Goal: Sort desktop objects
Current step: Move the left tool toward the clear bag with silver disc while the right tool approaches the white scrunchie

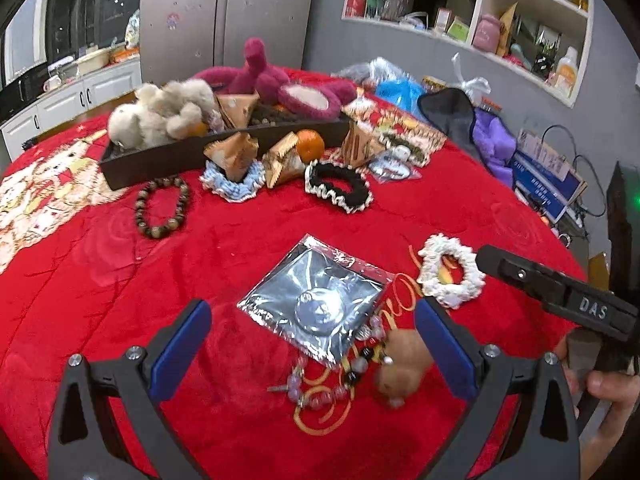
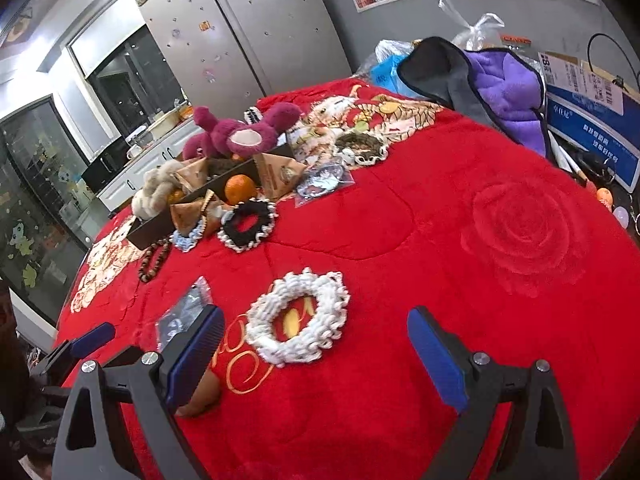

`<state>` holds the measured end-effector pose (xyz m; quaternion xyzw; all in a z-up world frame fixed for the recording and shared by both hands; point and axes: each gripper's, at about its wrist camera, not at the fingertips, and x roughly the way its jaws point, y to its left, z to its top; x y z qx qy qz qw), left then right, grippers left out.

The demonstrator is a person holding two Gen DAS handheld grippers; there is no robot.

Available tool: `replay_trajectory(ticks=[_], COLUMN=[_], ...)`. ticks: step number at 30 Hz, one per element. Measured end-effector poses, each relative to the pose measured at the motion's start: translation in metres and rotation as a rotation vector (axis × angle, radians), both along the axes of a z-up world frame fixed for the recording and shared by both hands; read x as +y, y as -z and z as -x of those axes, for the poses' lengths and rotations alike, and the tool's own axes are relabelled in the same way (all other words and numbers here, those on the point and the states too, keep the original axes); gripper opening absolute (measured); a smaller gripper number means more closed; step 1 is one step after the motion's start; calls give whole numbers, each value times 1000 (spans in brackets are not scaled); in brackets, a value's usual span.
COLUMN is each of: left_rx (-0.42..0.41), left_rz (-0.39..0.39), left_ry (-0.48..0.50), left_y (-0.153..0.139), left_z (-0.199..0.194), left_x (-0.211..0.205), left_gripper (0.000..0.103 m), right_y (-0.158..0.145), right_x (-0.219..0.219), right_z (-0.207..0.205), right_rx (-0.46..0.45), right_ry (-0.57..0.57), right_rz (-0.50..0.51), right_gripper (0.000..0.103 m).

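Right wrist view puts the white scrunchie (image 2: 298,317) dead ahead between your right tool (image 2: 316,354) tips, spread apart and empty, nearer than your equally spread left tool (image 1: 314,346).

bench (image 1: 120,264): tray (image 1: 160,156) at far side holding plush toys (image 1: 160,114); bead bracelet (image 1: 162,208) and two scrunchies (image 1: 338,190) before it; foil packet (image 1: 316,304) nearer, third scrunchie (image 1: 450,276) to its right.

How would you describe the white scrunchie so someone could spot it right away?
On the red blanket, look near the front, away from the dark tray. The white scrunchie lies alone there, a frilly cream ring; the black scrunchie sits by the tray.
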<state>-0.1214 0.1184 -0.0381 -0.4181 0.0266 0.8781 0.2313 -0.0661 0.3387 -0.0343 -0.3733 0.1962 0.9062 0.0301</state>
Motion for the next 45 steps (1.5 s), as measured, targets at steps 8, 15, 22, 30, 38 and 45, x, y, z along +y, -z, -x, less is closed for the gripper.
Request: replay_trajectory(ticks=[8, 15, 22, 30, 38, 45], left_rx=[-78, -66, -62, -65, -56, -8], left_rz=[38, 66, 67, 35, 69, 112], left_ry=[9, -6, -18, 17, -17, -2], left_y=[27, 34, 33, 30, 32, 29], left_z=[25, 31, 30, 25, 27, 22], left_x=[13, 15, 14, 10, 12, 18], left_gripper=[102, 102, 102, 102, 96, 70], right_y=[20, 25, 26, 26, 26, 25], right_x=[1, -13, -14, -17, -16, -17], right_z=[19, 35, 35, 37, 36, 36], right_rx=[-55, -109, -117, -126, -126, -120], right_ry=[-12, -30, -29, -32, -31, -30], right_rz=[-47, -172, -188, -205, -205, -204], right_gripper=[95, 103, 103, 103, 103, 101])
